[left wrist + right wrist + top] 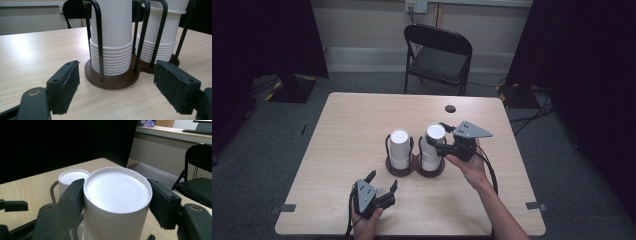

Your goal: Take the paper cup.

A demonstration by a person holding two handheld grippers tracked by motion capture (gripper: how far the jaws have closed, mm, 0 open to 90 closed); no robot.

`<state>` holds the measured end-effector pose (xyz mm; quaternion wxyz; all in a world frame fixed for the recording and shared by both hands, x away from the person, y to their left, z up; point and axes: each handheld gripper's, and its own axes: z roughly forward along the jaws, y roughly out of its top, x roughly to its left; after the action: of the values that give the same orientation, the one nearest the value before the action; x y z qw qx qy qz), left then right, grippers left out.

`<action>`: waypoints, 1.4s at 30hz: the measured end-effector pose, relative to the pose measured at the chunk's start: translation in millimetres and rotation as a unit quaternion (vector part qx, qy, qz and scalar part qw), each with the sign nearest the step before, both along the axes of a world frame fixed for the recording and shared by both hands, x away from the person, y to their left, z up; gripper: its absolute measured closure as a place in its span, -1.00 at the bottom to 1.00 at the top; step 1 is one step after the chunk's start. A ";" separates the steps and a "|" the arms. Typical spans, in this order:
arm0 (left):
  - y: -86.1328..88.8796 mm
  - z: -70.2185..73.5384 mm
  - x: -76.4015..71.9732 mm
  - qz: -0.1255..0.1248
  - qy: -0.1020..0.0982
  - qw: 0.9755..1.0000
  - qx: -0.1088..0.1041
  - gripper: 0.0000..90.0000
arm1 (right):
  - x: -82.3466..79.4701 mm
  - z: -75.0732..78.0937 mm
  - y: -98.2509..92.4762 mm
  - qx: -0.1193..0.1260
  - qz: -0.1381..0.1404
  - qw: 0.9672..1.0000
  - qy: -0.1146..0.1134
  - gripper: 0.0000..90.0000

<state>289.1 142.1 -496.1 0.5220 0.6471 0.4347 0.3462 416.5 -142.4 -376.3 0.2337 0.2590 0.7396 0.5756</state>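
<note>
Cups (435, 134) in the right stack are standing tall in the holder (415, 169) mid-table, toward its right edge, and my right gripper (443, 145) is squeezing the top one while my left gripper (383, 182) is waiting wide apart.

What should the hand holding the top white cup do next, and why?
Probably lift straight up. The right gripper is already shut on the top cup of the right stack, which stands upside down in the cup holder between black wire posts, so pulling sideways would likely snag.
</note>
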 end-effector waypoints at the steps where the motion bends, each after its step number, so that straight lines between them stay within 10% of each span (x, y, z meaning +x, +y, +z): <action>1: 0.1 0.0 -0.1 -0.001 0.000 1.000 -0.001 -0.55 | -0.5 1.2 0.0 0.001 -0.001 1.000 -0.001 -0.26; 42: 11.3 2.7 6.8 -0.036 0.033 0.997 -0.059 -0.46 | -13.7 30.3 -18.5 0.055 -0.008 0.998 -0.021 -0.25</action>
<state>295.8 153.3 -493.5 0.5567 0.6414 0.4479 0.2793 402.9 -160.9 -345.9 0.2389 0.2656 0.6996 0.6188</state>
